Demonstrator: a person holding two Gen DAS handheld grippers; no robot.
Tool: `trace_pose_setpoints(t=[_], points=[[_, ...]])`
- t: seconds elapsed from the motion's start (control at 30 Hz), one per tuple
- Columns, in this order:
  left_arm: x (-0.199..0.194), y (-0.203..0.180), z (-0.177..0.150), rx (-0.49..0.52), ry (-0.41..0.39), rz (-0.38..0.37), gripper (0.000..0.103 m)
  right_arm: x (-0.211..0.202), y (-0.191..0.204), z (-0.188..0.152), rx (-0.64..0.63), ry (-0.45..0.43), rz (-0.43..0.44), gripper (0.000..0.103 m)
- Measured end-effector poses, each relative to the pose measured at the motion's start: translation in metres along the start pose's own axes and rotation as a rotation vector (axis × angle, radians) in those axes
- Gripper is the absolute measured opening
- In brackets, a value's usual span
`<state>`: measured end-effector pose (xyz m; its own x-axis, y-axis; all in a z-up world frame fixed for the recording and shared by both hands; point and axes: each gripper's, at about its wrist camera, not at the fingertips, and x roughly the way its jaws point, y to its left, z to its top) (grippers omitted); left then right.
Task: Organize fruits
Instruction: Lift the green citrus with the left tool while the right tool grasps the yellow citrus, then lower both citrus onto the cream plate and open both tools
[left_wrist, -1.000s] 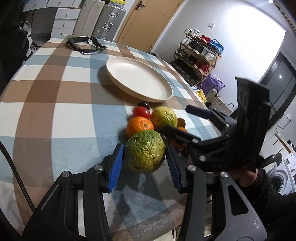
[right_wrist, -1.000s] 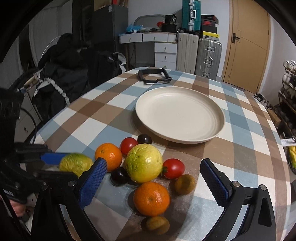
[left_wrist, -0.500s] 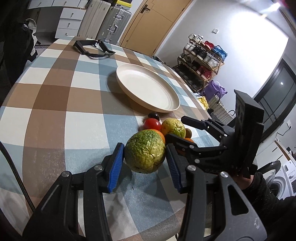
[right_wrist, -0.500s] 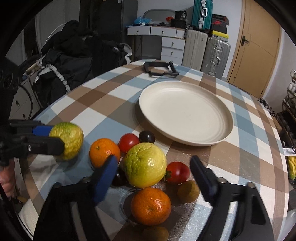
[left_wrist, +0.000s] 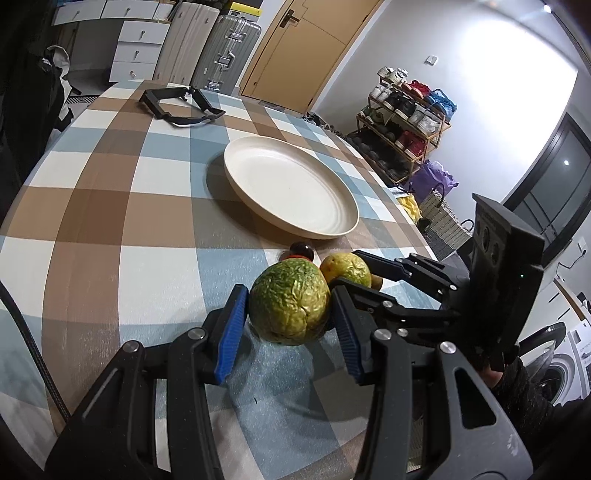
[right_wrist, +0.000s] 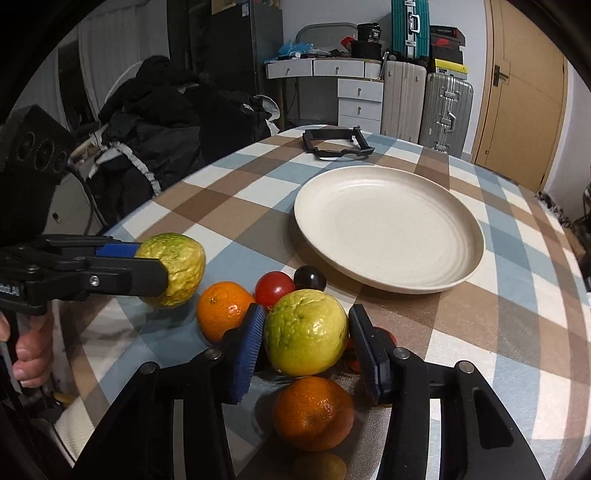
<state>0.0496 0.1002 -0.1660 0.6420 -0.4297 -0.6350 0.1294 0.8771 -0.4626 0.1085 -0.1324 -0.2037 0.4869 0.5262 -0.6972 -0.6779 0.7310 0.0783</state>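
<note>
Already the left gripper (left_wrist: 290, 319) is pinching a wrinkled green fruit (left_wrist: 290, 301) between its blue fingers (left_wrist: 231, 332), holding it lifted clear of the checked surface (left_wrist: 129, 229) near the near edge. The right gripper (right_wrist: 306, 345) is closing its jaws around a smooth yellow-green fruit (right_wrist: 306, 330) that sits in the middle of the pile — the pads look to be at or just touching its sides, and it does not appear lifted yet.

Around that fruit the pile is tight: one orange (right_wrist: 223, 308) just beside the left finger, another orange (right_wrist: 312, 411) directly in front of it, a red tomato (right_wrist: 275, 290) and a dark plum (right_wrist: 309, 277) behind. The cream plate (right_wrist: 388, 227), toward the middle of the surface, holds nothing so far.

The risk lies in that crowding. A finger could nudge a neighbouring orange or tomato and send it rolling toward the near edge. The round, waxy skin may also slip if the grip sits off-centre — and both grippers are close together, so lifting at once could knock one against the other.
</note>
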Motion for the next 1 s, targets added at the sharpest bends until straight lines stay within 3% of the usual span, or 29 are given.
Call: trace_pose_setpoints(t=[0.67,1.0], points=[[0.039,-0.017,0.044,0.005,0.005,0.043,0.044,-0.019,-0.072,0.002,0.342,-0.169,0.287,0.048],[0.069,-0.009,0.113,-0.004,-0.015,0.070,0.044,-0.015,-0.122,0.037,0.438,-0.212,0.318,0.048]])
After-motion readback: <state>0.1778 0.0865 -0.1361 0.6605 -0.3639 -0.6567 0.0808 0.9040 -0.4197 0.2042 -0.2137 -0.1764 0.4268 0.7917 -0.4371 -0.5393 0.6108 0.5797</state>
